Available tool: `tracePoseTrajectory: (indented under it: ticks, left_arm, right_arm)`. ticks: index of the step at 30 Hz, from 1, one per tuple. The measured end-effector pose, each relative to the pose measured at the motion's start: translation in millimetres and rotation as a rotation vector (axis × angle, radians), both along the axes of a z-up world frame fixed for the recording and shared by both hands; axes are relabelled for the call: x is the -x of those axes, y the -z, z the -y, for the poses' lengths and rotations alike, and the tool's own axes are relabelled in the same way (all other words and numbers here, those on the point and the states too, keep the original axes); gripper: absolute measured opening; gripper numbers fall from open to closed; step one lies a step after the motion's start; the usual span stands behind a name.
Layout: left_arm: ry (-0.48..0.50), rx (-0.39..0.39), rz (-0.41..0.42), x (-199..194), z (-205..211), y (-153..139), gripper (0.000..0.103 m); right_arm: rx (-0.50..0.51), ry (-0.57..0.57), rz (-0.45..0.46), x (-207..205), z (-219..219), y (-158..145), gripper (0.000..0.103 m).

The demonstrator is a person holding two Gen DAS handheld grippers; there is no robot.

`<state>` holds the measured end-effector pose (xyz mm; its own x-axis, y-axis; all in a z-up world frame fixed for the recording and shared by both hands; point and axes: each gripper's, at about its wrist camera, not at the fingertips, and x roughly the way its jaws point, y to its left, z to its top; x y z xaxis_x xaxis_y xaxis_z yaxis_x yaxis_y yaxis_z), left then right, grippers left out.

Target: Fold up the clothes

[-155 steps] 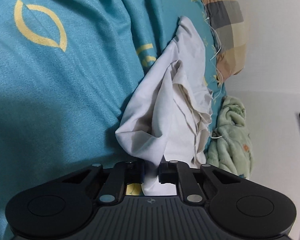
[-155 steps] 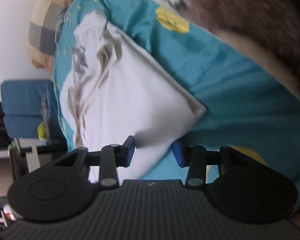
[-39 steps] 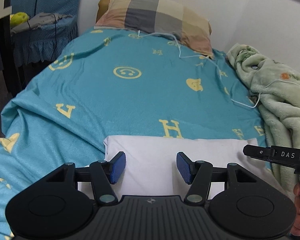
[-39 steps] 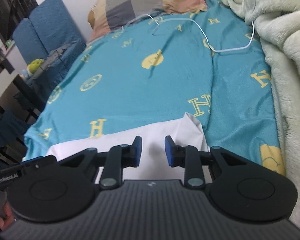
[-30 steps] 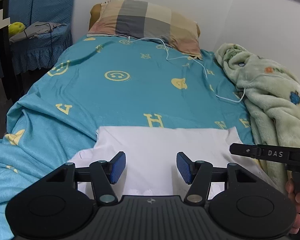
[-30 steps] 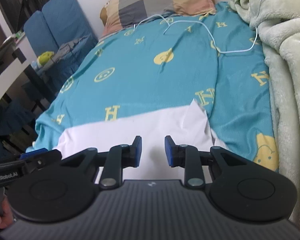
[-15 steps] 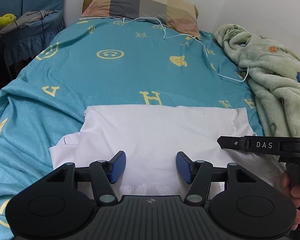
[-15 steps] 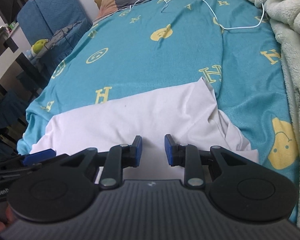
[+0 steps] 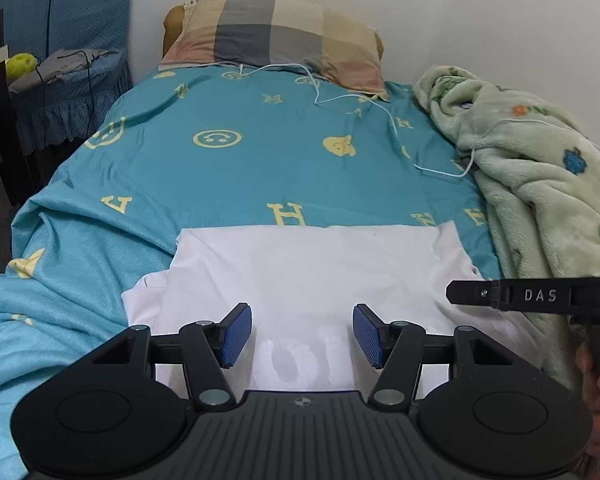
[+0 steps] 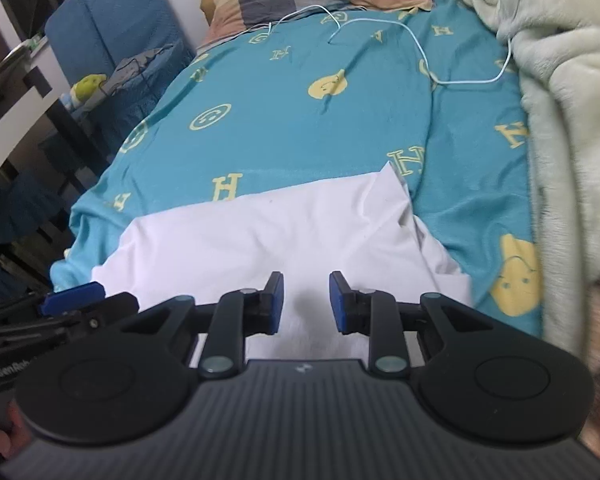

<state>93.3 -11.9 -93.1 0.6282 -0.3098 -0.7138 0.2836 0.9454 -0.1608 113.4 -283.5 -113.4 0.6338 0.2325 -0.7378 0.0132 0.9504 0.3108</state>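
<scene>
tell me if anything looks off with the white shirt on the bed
Mostly tidy: the white shirt lies flat on the teal bedsheet. Its far right corner is puckered and peaks up, and a white cable trails loose across the sheet beyond it.

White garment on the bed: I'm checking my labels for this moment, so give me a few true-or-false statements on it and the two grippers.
1. The white garment lies spread on the teal bedsheet. True.
2. The left gripper is clamped on the garment. False: its jaws stand apart above the cloth, gripping nothing.
3. The right gripper has its jaws open, narrower than the left's. True.
4. The checked pillow lies on top of the garment. False: it is at the far end of the bed, apart from it.
5. A green blanket is bunched along the bed's right side. True.
</scene>
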Motion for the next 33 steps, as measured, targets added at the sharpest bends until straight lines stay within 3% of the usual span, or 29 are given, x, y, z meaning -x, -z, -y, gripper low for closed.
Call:
tracePoseTrajectory:
  ticks: [7, 13, 20, 24, 26, 30, 33]
  left_arm:
    - [0.004, -0.032, -0.017, 28, 5, 1, 0.059]
    - [0.002, -0.063, -0.063, 19, 7, 20, 0.059]
    - [-0.005, -0.055, -0.093, 14, 3, 27, 0.059]
    - [-0.052, 0.065, -0.142, 26, -11, 17, 0.064]
    - [-0.1, 0.186, -0.191, 37, -24, 13, 0.076]
    - [-0.204, 0.463, -0.316, 60, -50, 21, 0.084]
    - [-0.281, 0.611, -0.413, 65, -62, 44, 0.085]
  right_arm:
    - [0.015, -0.015, -0.031, 25, -2, -3, 0.028]
    - [0.023, -0.035, -0.1, 21, -9, 26, 0.028]
    - [-0.015, -0.018, -0.12, 19, -5, 31, 0.028]
    - [-0.07, 0.018, -0.111, 23, 5, 25, 0.028]
    - [-0.1, 0.039, -0.1, 27, 11, 20, 0.028]
    - [-0.177, 0.081, -0.081, 31, 22, 12, 0.028]
    - [-0.247, 0.107, -0.076, 33, 27, 8, 0.028]
